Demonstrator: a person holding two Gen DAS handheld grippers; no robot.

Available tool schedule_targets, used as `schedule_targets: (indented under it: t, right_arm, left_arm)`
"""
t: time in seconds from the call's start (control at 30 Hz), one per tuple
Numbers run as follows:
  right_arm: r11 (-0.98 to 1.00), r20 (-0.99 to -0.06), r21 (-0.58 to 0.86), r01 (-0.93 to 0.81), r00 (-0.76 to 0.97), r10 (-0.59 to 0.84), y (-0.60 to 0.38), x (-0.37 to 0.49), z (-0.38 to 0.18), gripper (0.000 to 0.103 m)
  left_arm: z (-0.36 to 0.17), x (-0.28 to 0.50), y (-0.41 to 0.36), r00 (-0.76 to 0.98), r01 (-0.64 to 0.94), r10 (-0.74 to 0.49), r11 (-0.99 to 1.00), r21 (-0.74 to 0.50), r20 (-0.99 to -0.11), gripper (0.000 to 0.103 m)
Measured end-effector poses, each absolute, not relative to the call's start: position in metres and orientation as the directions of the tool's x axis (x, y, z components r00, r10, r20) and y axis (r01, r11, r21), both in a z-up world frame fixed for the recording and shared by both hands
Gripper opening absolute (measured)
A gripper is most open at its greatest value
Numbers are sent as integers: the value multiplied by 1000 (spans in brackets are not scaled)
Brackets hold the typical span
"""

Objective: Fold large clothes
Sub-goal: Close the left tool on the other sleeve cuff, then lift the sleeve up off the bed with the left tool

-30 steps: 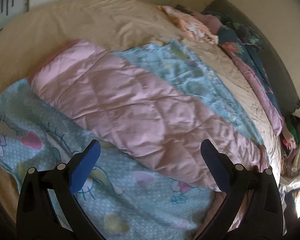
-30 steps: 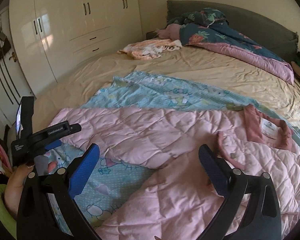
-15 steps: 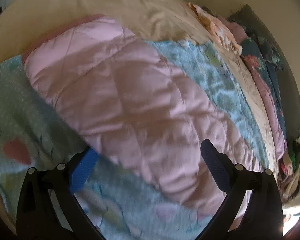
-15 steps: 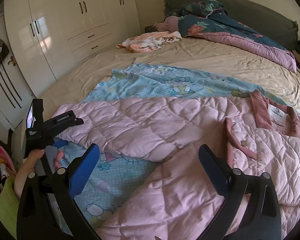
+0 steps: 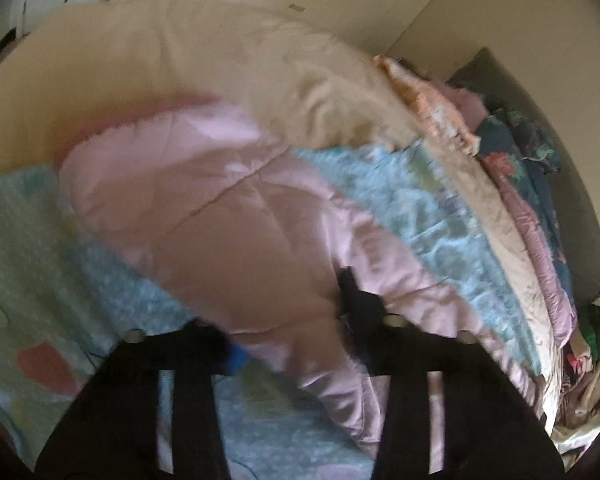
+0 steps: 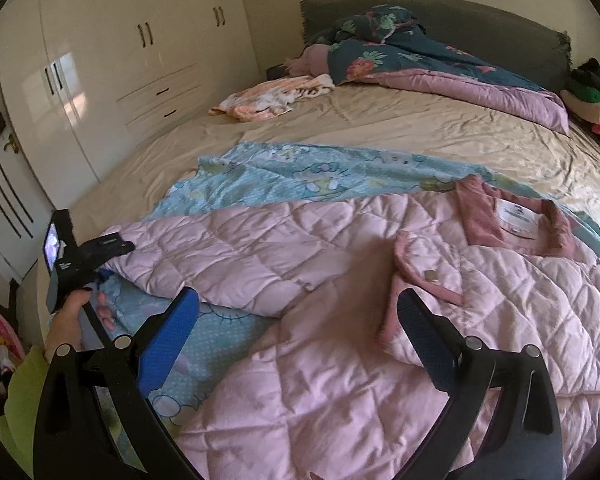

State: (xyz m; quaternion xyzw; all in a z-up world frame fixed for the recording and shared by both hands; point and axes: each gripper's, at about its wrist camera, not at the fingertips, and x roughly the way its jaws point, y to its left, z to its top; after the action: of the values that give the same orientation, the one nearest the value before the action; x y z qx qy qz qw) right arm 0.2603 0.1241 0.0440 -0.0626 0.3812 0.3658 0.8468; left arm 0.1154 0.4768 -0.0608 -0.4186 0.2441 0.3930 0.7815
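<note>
A pink quilted jacket (image 6: pixel 340 280) lies spread on a blue cartoon blanket (image 6: pixel 300 176) on the bed. Its collar with a white label (image 6: pixel 516 220) is at the right. Its sleeve (image 6: pixel 204 248) reaches left. My left gripper (image 5: pixel 288 328) is closing on the sleeve's edge (image 5: pixel 260 260), the fingers partly buried in fabric; the view is blurred. It also shows in the right wrist view (image 6: pixel 100 252) at the sleeve end. My right gripper (image 6: pixel 296 336) is open and empty above the jacket's body.
The beige bed sheet (image 6: pixel 380 120) stretches behind. A peach garment (image 6: pixel 268 98) and a dark floral duvet (image 6: pixel 420 60) lie near the grey headboard (image 6: pixel 480 16). White wardrobes (image 6: pixel 120 60) stand at the left. A clothes pile (image 6: pixel 592 96) sits at the right.
My left gripper has moved down onto the sleeve and its jaws have narrowed around the fabric edge. My right gripper has shifted slightly forward, still open.
</note>
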Motion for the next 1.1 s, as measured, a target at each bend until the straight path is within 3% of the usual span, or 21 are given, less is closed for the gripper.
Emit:
schedule_targets:
  t: [0.3,0.53,1.1]
  right_arm:
    - [785,-705,161,-598,487,516,78,258,51,99]
    - [837,-681,152,-525,559,474,27,255,75,99]
    - [919,-613,145,-367,696,374,-88,232,109,99]
  left_arm:
    - [9,103,438,719,-695,454,463,-550,-527,18]
    - [63,110,382,789,-613,444,620,-490,-424,17]
    - [133,148,274,887,-439,314,802,-405,-338,17]
